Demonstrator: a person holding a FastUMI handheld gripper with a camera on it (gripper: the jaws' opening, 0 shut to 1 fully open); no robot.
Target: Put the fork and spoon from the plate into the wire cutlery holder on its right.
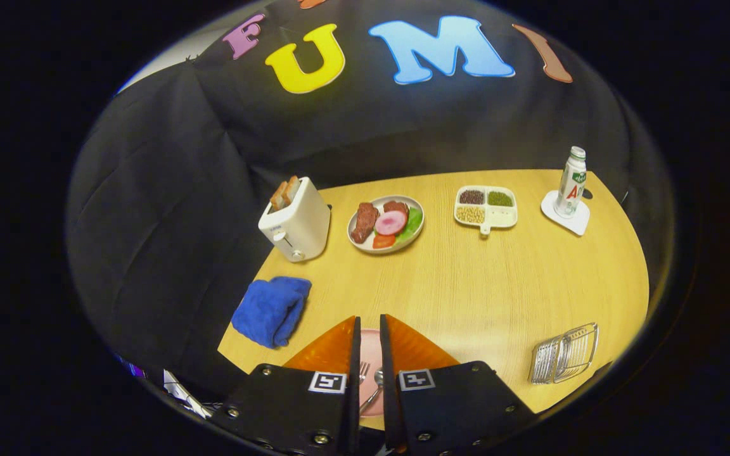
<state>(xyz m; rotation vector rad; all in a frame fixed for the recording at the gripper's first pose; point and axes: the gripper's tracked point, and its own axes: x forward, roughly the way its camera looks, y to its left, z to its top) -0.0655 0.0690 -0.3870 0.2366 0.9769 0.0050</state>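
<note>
Wood-grain worktop (466,285): pale, carrying everything listed below.
Jaws (370,329): parted by a narrow gap, grasping nothing, hanging above the plate.
Plate (371,354): pink, seen through the gap between the fingers, at the near edge of the worktop.
Fork (363,370): lies on the plate, tines pointing away, just left of the spoon.
Spoon (376,383): lies on the plate beside the fork, bowl away, handle slanting back toward the left finger.
Holder (564,353): wire basket, well off to the right of the plate near the worktop's edge, nothing visible in it.
Cloth (273,309): blue, bunched, to the left of the fingers at the worktop's edge.
Toaster (295,225): white, beyond the cloth, two slices of toast standing in its slots.
Food plate (386,223): just right of the toaster, with meat, a pink slice, tomato and a green leaf.
Tray (486,209): white, divided into compartments, with dark, green and tan grains in three of them, right of the food plate.
Bottle (571,182): upright on a white coaster (580,223), at the far right corner.
</note>
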